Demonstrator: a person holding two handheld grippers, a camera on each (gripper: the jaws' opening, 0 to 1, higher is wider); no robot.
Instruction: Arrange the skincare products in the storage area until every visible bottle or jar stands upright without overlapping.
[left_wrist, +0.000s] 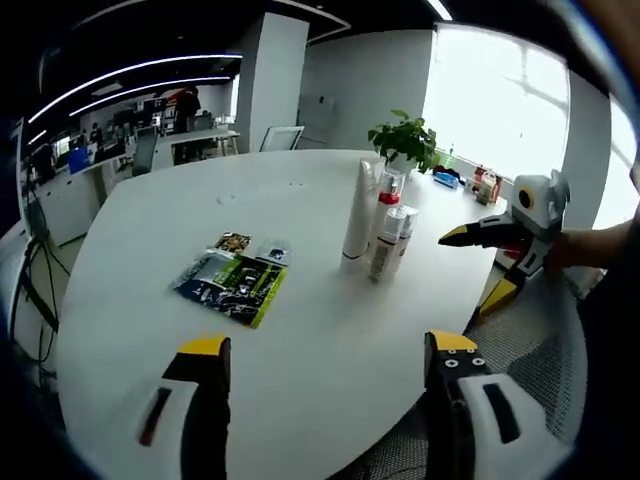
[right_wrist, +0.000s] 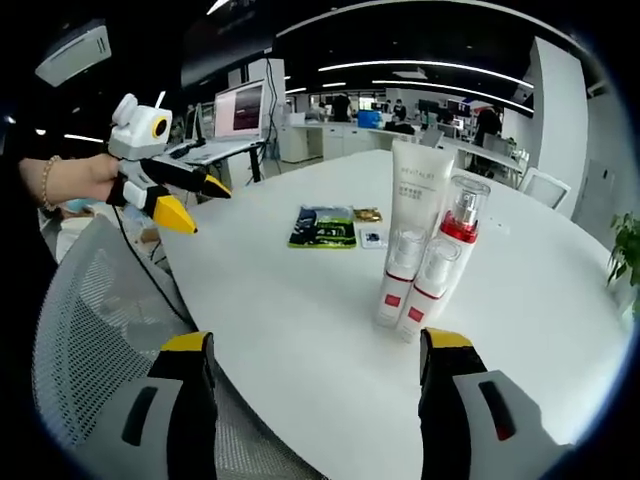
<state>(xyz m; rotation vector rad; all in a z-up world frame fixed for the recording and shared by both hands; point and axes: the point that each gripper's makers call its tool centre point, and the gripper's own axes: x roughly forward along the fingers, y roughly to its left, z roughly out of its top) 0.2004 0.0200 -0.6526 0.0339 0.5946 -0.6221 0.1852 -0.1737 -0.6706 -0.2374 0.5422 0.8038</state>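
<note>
tabletop: white, rounded edge | standing near its middle: tall white tube, red-capped pump bottle, two small white bottles with red labels, all touching or just beside each other | flat packets lie apart from them | potted plant at far edge

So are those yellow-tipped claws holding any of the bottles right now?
No. Both the left gripper and the right gripper are open with nothing between their fingers. The bottles stand untouched on the white table.
</note>
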